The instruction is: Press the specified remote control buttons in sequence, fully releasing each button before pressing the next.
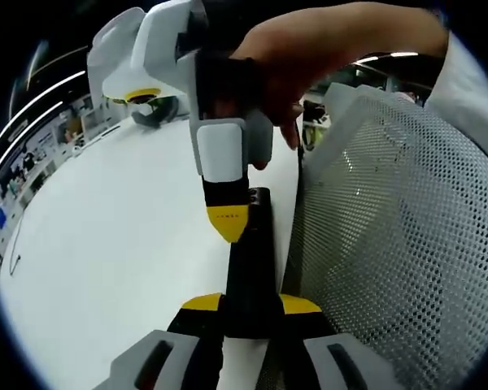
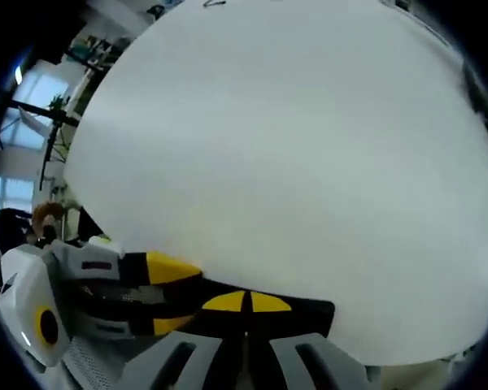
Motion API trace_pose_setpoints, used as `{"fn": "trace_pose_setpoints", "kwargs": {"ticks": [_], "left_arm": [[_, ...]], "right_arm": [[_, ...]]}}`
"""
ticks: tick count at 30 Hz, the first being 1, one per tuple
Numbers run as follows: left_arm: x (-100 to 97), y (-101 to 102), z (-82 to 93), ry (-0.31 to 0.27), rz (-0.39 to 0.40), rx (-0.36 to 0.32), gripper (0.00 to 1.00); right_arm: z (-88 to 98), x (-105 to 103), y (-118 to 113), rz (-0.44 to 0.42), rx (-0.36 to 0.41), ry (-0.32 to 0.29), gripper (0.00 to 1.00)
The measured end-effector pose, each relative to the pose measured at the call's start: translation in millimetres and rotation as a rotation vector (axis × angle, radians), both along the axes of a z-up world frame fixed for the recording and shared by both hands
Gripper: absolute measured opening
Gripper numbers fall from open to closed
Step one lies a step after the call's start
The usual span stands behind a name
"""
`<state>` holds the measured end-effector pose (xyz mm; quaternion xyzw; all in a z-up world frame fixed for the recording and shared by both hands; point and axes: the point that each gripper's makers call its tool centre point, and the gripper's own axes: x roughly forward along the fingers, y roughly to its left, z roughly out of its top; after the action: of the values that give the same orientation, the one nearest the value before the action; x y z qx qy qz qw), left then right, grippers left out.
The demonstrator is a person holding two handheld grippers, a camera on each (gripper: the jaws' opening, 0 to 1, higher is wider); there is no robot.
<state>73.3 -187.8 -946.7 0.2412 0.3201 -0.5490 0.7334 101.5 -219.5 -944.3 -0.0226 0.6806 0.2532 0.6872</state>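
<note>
In the left gripper view, the left gripper [image 1: 248, 307] rises from the bottom centre, its yellow-tipped jaws closed on the near end of a long black remote control [image 1: 250, 272] that runs up the middle of the frame. From the top, the right gripper [image 1: 226, 219] reaches down, held by a hand [image 1: 325, 61]; its yellow tip meets the remote's upper part, though whether its jaws are parted is hard to tell. The white tabletop [image 1: 114, 236] spreads across the left. A grey mesh chair back [image 1: 398, 244] covers the right side.
</note>
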Motion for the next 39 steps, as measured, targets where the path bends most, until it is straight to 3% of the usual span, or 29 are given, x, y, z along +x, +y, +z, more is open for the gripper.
{"fn": "trace_pose_setpoints", "kwargs": {"ticks": [6,12,23,39], "left_arm": [[0.1,-0.1,0.0,0.0,-0.002,0.0,0.24],[0.2,-0.5,-0.1,0.0,-0.002,0.005,0.24],[0.2,-0.9,-0.3,-0.001,-0.006,0.008,0.24],[0.1,-0.4,-0.3,-0.002,-0.006,0.009,0.24]], "right_arm": [[2.7,-1.5,-2.1,-0.014,0.059,-0.059,0.0],[8.4,-5.6,-0.9,-0.098,0.132,-0.02,0.0],[7.5,-14.3,-4.0,-0.105,0.117,0.01,0.0],[4.4,-16.8,-3.1,-0.076,0.092,-0.001,0.0]]}}
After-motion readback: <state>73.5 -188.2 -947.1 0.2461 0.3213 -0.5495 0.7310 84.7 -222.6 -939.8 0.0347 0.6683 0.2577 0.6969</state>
